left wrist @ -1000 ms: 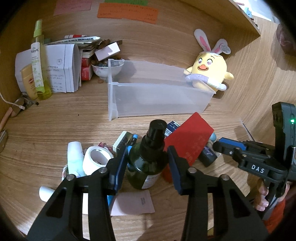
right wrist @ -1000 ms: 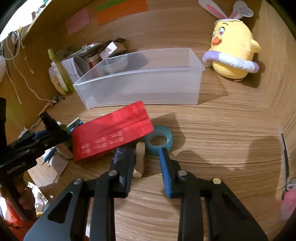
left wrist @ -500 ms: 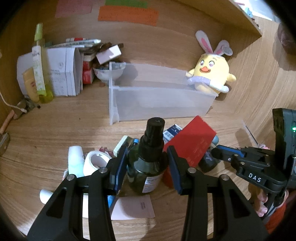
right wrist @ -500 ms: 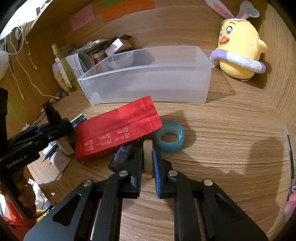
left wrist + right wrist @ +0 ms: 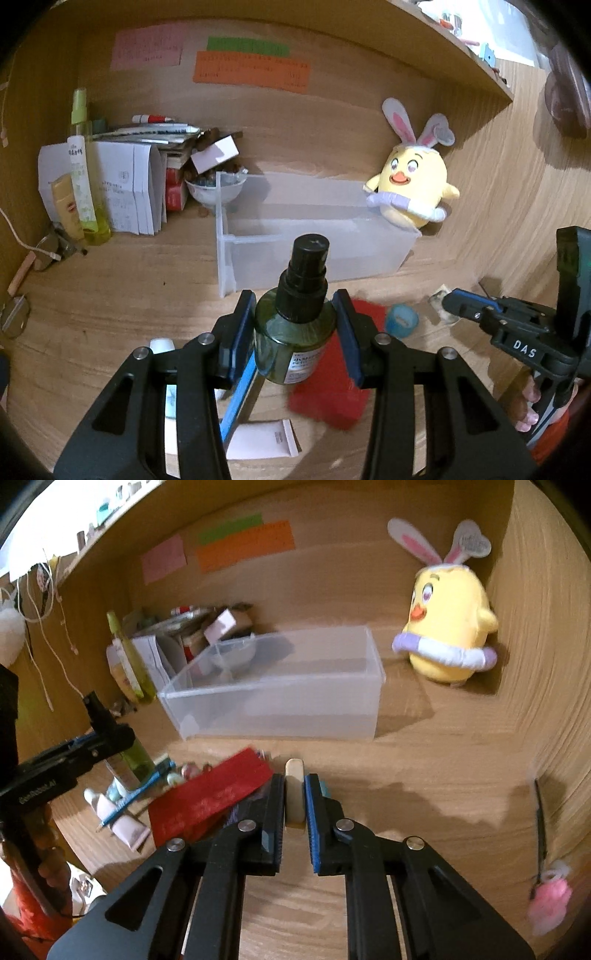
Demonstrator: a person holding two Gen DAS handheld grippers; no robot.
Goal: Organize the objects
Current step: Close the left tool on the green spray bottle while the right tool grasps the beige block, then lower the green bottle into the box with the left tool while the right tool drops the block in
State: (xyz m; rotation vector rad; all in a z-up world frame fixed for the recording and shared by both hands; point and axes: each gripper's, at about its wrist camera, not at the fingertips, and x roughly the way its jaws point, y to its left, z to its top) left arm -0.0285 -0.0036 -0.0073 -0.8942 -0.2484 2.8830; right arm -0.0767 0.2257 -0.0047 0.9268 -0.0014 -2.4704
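Note:
My left gripper (image 5: 295,334) is shut on a dark green spray bottle (image 5: 295,332) with a black cap and holds it lifted above the desk, in front of the clear plastic bin (image 5: 314,236). My right gripper (image 5: 294,794) is shut on a small beige stick-like object (image 5: 294,790) and holds it raised, with the clear bin (image 5: 277,686) beyond it. A red pouch (image 5: 210,797) lies on the desk below, also in the left wrist view (image 5: 332,387). A blue tape roll (image 5: 402,320) lies beside it.
A yellow bunny-eared plush (image 5: 410,184) stands at the bin's right end. Papers, a bowl (image 5: 212,188) and a tall yellow-green bottle (image 5: 83,177) crowd the back left. Tubes and a blue pen (image 5: 129,801) lie by the pouch. A shelf overhangs the desk.
My left gripper closed on the green bottle and lifted it off the desk. My right gripper closed on the beige stick and raised it toward the bin.

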